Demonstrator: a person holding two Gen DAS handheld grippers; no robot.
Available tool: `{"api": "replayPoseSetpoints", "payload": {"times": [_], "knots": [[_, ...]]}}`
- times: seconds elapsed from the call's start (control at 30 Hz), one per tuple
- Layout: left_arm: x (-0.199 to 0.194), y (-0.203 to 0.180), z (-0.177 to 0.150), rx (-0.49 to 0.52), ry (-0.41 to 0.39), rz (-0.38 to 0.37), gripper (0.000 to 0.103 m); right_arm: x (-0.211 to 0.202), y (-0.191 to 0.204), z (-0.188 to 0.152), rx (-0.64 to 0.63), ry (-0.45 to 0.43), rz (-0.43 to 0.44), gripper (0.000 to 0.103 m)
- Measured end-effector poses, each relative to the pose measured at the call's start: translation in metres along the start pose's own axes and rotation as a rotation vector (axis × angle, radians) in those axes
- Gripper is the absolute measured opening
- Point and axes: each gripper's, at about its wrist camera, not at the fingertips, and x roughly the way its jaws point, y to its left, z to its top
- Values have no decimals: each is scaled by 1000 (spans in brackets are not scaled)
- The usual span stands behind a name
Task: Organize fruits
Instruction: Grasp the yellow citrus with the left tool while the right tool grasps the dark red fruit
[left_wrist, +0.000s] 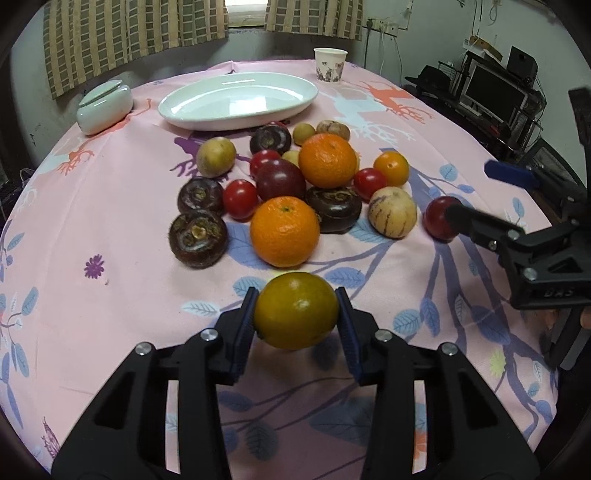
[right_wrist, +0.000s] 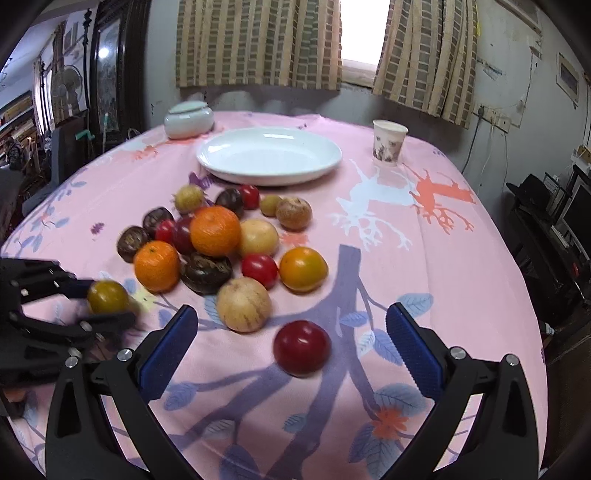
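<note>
Fruit lies in a loose heap on the pink worktop (left_wrist: 110, 236), short of one empty white oval plate (left_wrist: 238, 99). Counted from the left wrist view: two oranges (left_wrist: 284, 230), four dark brown water chestnuts (left_wrist: 197, 240), one striped pale melon-like fruit (left_wrist: 392, 211), one small orange-yellow tomato (left_wrist: 390, 168), three small red tomatoes in the heap (left_wrist: 240, 198) (a fourth shows only from the right wrist view, near the plate), and a few pale yellowish round ones I cannot count surely. The left gripper (left_wrist: 296, 317) has its blue pads pressed on both sides of a greenish-yellow fruit (left_wrist: 296, 312), held at the near edge of the heap. The right gripper (right_wrist: 291, 345) stands wide apart, holding nothing, with a dark red fruit (right_wrist: 301, 348) lying on the cloth between its fingers, touching neither. One paper cup (left_wrist: 330, 65) and one lidded pale jar (left_wrist: 104, 107) stand beside the plate.
</note>
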Motion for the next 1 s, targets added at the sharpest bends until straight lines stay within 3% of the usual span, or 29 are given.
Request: {"api": "replayPoseSetpoints", "payload": {"times": [0.3, 0.37, 0.4, 0.47, 0.5, 0.77, 1.0], "knots": [[-2, 7, -2, -12, -7, -61, 42, 28, 2, -17, -98, 154, -2, 98], [-1, 9, -2, -23, -4, -59, 42, 35, 0, -14, -93, 173, -2, 74], [-1, 10, -2, -27, -3, -60, 42, 39, -2, -12, -80, 183, -2, 70], [-1, 10, -2, -29, -4, -59, 42, 44, -6, -8, -48, 196, 49, 48], [-1, 10, -2, -29, -6, -55, 42, 45, -6, -7, -41, 200, 79, 42], [-3, 16, -1, -50, -25, -47, 42, 33, -4, -9, -22, 188, 60, 40], [-17, 17, -1, -68, -42, -79, 42, 1, -5, -2, -7, 103, 66, 40]]}}
